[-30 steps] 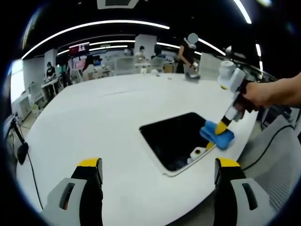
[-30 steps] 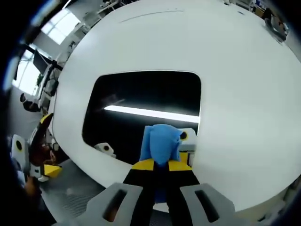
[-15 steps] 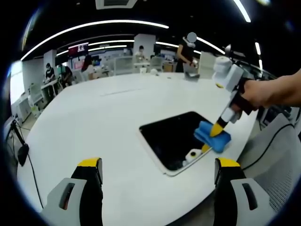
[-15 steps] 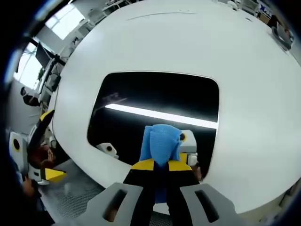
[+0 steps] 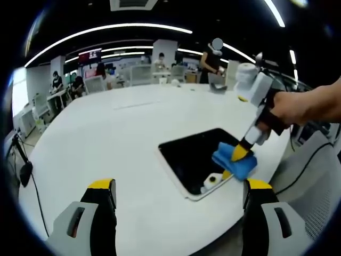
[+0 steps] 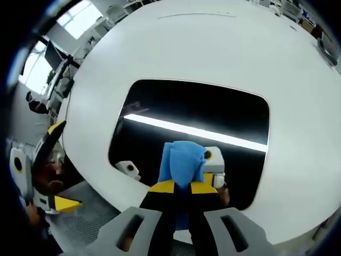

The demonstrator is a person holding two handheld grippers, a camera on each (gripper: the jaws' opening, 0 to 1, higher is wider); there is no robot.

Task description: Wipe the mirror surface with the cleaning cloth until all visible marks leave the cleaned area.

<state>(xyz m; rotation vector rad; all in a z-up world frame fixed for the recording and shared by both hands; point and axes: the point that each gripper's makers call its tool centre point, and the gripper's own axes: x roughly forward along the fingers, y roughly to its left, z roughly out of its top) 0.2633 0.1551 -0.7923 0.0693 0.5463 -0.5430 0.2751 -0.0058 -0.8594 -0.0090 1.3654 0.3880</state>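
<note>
Right gripper (image 6: 181,188): in the right gripper view we see its black jaws with yellow tips rising from bottom centre, pressed together on a folded blue cleaning cloth (image 6: 183,161). In the left gripper view the same tool (image 5: 238,155) enters from the right edge, slanting down to the left, tip low on the mirror.
Hand: one bare hand (image 5: 290,109) and forearm at the right of the left gripper view, wrapped round the right gripper's grip.
Cloth: one. In the left gripper view it (image 5: 233,160) sits right of centre, over the near right part of the mirror, seemingly against the glass.
Mirror: one flat dark rectangular mirror with rounded corners and a pale rim (image 5: 198,158), lying on the table right of centre in the left gripper view. In the right gripper view it (image 6: 176,111) spans the middle, reflecting one bright ceiling light strip. Marks: we cannot tell.
Left gripper (image 5: 180,198): two grey jaws with yellow tips at the bottom of its own view, spread wide, nothing between them, above the table and well apart from the mirror.
Table: one large round white table (image 5: 106,138).
Background: several people at desks, upper part of the left gripper view.
</note>
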